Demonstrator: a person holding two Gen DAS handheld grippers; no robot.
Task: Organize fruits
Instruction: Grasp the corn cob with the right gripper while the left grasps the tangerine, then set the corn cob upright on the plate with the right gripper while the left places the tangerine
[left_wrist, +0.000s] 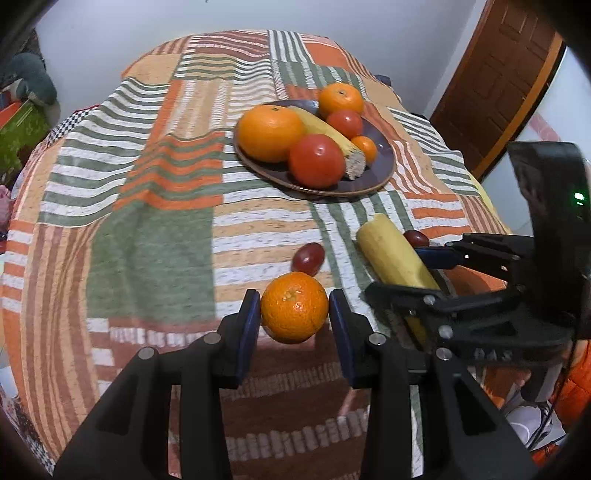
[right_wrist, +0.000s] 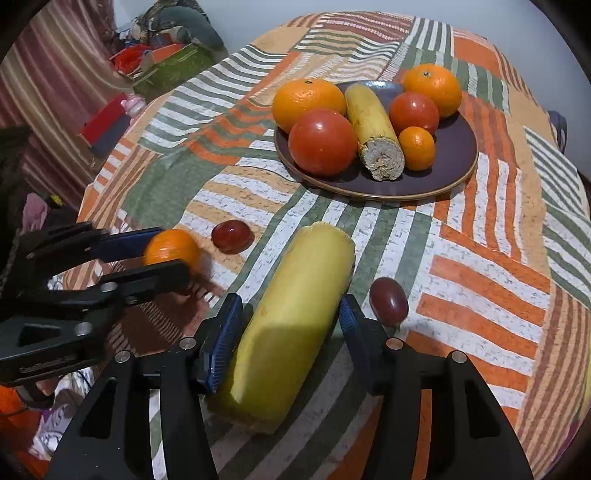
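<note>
Two hand-held grippers at work. Left hand-held gripper (left_wrist: 293, 314): pads astride a mandarin (left_wrist: 294, 307), seemingly lifted off the patchwork tabletop (left_wrist: 147, 221); firm, round, liable to roll, best pinched across its widest middle. Right hand-held gripper (right_wrist: 291, 332): jaws bracketing a cut banana piece (right_wrist: 291, 325), contact uncertain; soft, bruisable, grip mid-length lightly. One red grape (right_wrist: 388, 300) just right of it, another (right_wrist: 232, 236) ahead-left. Plate (right_wrist: 454, 173) of fruit farther ahead.
</note>
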